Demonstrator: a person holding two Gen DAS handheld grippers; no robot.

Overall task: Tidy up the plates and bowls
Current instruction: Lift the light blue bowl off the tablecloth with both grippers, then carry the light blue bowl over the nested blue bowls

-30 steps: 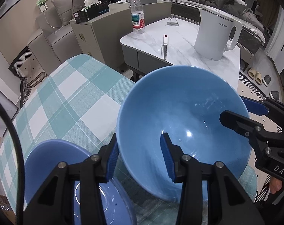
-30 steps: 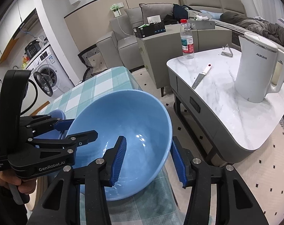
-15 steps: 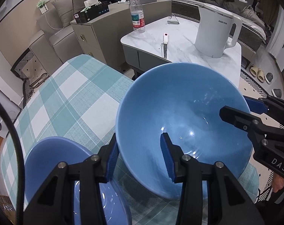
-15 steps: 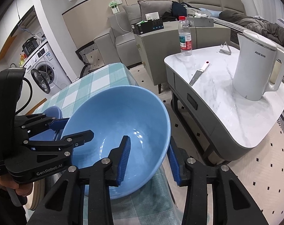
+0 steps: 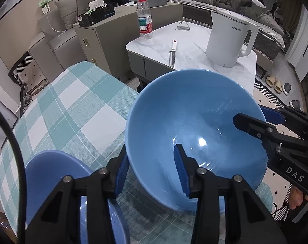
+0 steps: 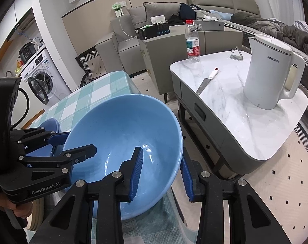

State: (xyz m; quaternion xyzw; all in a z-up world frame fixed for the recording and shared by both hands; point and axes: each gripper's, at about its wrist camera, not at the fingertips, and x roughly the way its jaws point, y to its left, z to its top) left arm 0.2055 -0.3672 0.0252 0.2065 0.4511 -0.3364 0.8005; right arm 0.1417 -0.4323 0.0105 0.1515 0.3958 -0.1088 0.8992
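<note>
A large blue bowl (image 5: 194,122) (image 6: 123,132) is tilted up over the near corner of the checked table (image 5: 72,105). My left gripper (image 5: 150,172) (image 6: 81,142) is shut on the bowl's near-left wall, one pad inside and one outside. My right gripper (image 6: 161,175) (image 5: 249,114) straddles the opposite rim. Its jaws have come in, and both pads now press on the wall. A smaller blue bowl (image 5: 52,168) (image 6: 51,124) stands upright on the cloth to the left, partly hidden behind the left gripper.
Pale stacked plates (image 6: 36,213) show at the lower left edge. Beyond the table stands a marble side table (image 5: 194,46) with a white kettle (image 5: 229,38), a knife (image 5: 172,52) and a water bottle (image 5: 145,18). A washing machine (image 6: 40,81) stands at the far left.
The right gripper's jaws have narrowed onto the big bowl's rim. The left gripper and the bowl have hardly moved.
</note>
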